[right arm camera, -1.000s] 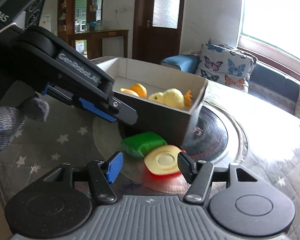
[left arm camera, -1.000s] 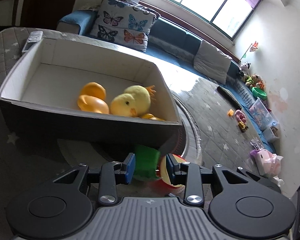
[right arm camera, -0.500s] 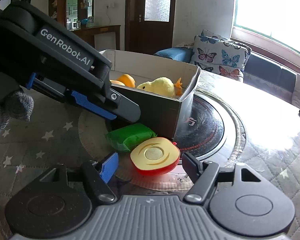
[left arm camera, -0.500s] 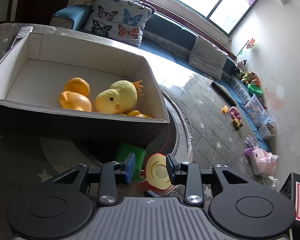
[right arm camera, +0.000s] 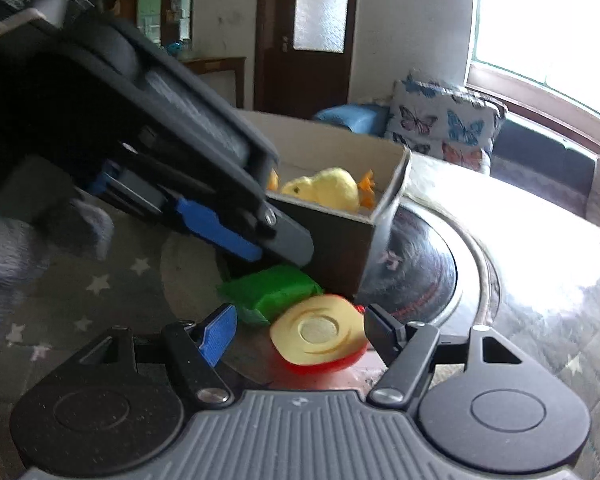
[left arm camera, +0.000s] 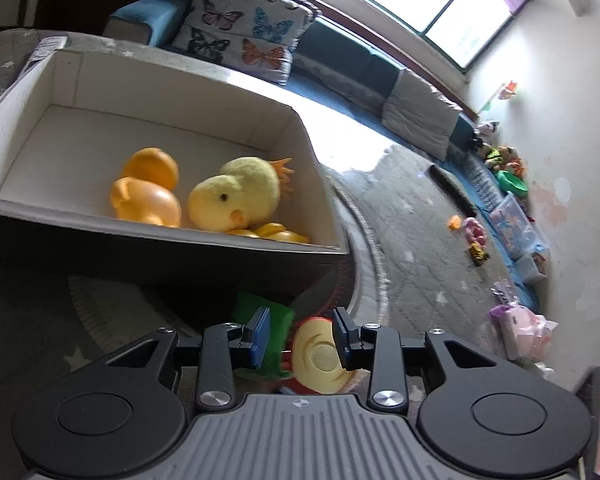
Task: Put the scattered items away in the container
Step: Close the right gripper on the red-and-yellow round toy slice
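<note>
My right gripper [right arm camera: 298,330] stands half-wide around the apple half [right arm camera: 318,336], seemingly untouching, ready to lift it into the box [right arm camera: 340,252] above.

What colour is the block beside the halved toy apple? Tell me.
Green block, clearest in the right wrist view.

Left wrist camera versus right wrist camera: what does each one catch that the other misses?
Only the left wrist view shows the orange toy duck clearly and the toys along the far wall.

Only the right wrist view shows the left gripper from outside, a gloved hand and the brown door.

Both show the box, the plush chick, the green block, the apple half and the butterfly pillow.
</note>
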{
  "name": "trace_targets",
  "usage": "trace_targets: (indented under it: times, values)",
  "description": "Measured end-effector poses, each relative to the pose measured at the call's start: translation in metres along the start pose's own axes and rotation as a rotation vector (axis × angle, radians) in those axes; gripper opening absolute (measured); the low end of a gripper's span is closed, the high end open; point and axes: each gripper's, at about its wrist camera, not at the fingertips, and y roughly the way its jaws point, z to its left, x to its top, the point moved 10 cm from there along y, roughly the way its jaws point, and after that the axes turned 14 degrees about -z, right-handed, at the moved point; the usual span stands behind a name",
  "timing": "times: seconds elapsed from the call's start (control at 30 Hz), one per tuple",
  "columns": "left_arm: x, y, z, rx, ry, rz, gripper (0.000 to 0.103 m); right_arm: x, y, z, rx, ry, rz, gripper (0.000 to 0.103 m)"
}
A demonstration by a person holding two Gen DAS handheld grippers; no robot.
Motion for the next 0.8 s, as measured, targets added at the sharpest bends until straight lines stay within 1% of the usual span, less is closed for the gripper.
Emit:
trace_targets:
  times: [0.13,0.43,0.8]
  values:
    - [0.003,0.003,-0.012,-0.042,-0.010,0.006,0.036,-0.005,0.004,-0.006,-0.011,0.010,0.018,0.072]
    - [-0.006,0.020,-0.030,-0.081,-0.028,0.053,0.036,-0.003,0.009,-0.009,-0.006,0.027,0.006,0.071]
    - [-0.015,0.032,-0.020,-0.034,-0.058,0.075,0.036,-0.005,0.009,-0.013,0.002,0.032,0.010,0.071]
